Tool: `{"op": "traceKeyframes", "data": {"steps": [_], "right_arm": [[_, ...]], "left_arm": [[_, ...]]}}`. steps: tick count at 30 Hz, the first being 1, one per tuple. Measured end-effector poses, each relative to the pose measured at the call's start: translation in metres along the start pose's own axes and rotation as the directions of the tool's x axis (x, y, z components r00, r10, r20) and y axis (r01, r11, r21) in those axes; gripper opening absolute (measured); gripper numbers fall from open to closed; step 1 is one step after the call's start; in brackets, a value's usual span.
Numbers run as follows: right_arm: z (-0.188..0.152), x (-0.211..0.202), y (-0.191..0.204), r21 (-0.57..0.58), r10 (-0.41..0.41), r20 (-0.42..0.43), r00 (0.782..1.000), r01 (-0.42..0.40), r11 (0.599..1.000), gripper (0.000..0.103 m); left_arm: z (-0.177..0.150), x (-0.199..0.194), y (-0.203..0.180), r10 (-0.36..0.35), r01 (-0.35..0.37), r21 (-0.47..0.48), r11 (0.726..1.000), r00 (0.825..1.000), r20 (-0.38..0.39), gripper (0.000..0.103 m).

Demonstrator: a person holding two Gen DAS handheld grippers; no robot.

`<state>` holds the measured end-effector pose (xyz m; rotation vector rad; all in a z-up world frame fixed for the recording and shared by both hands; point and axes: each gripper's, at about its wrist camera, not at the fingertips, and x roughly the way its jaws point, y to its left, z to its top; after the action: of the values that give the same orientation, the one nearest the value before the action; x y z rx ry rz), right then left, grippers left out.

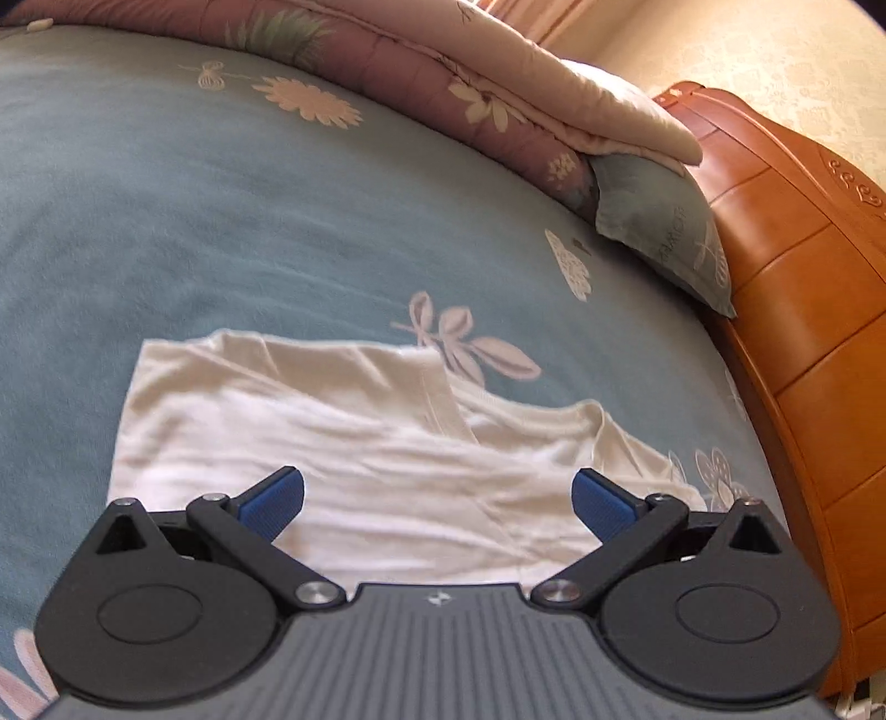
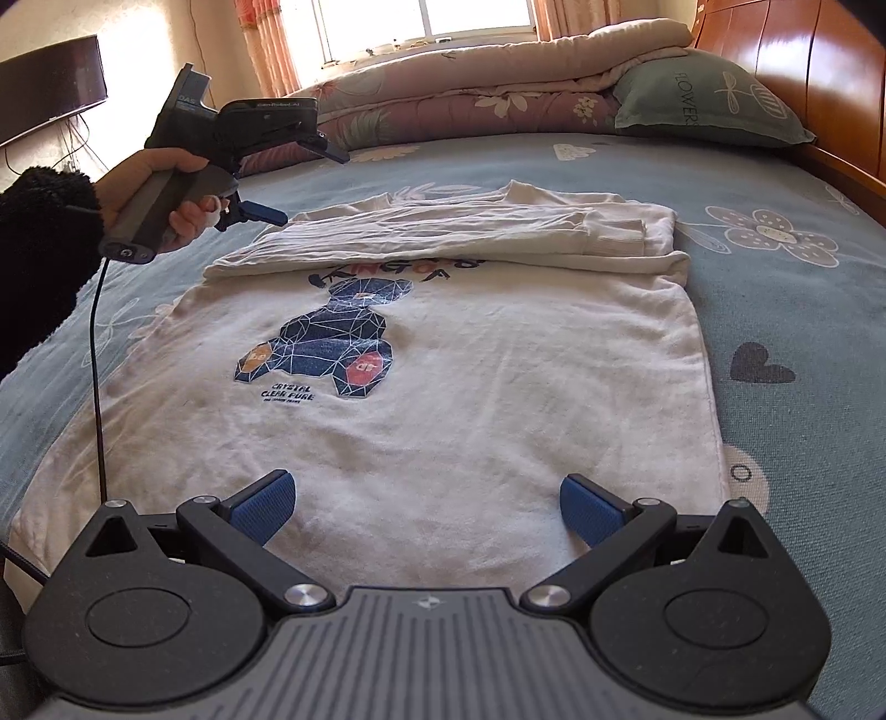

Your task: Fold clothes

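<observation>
A white sweatshirt [image 2: 470, 354] with a dark geometric bear print lies flat on the blue floral bed sheet [image 2: 775, 310]. Its sleeves are folded across the chest at the far end. My right gripper [image 2: 426, 507] hovers open over the hem, nothing between its blue pads. My left gripper [image 1: 437, 501] is open above the folded sleeve end of the sweatshirt [image 1: 354, 443]. In the right wrist view the left gripper [image 2: 299, 183] is held in a hand with a black fuzzy sleeve, above the garment's left shoulder, jaws apart.
A rolled pink floral quilt [image 2: 470, 94] and a green pillow [image 2: 714, 99] lie at the bed's far side. An orange wooden headboard [image 1: 803, 288] runs along the right. A window with curtains [image 2: 421, 22] is behind. A cable [image 2: 98, 387] hangs from the left gripper.
</observation>
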<state>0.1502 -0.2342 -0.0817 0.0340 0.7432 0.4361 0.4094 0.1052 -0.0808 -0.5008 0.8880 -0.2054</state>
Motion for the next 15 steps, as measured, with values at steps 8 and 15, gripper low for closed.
{"op": "traceKeyframes", "data": {"steps": [8,15], "right_arm": [[0.0,0.0,0.001,-0.007,-0.003,-0.003,1.0,0.003,1.0,0.103],[0.0,0.0,0.002,-0.008,-0.003,-0.007,1.0,0.003,1.0,0.103]], "left_arm": [[-0.021,-0.004,-0.026,0.014,-0.01,0.094,0.996,0.999,-0.039,0.102],[-0.043,0.011,-0.047,0.127,-0.108,0.231,0.967,0.989,-0.071,0.102]]}}
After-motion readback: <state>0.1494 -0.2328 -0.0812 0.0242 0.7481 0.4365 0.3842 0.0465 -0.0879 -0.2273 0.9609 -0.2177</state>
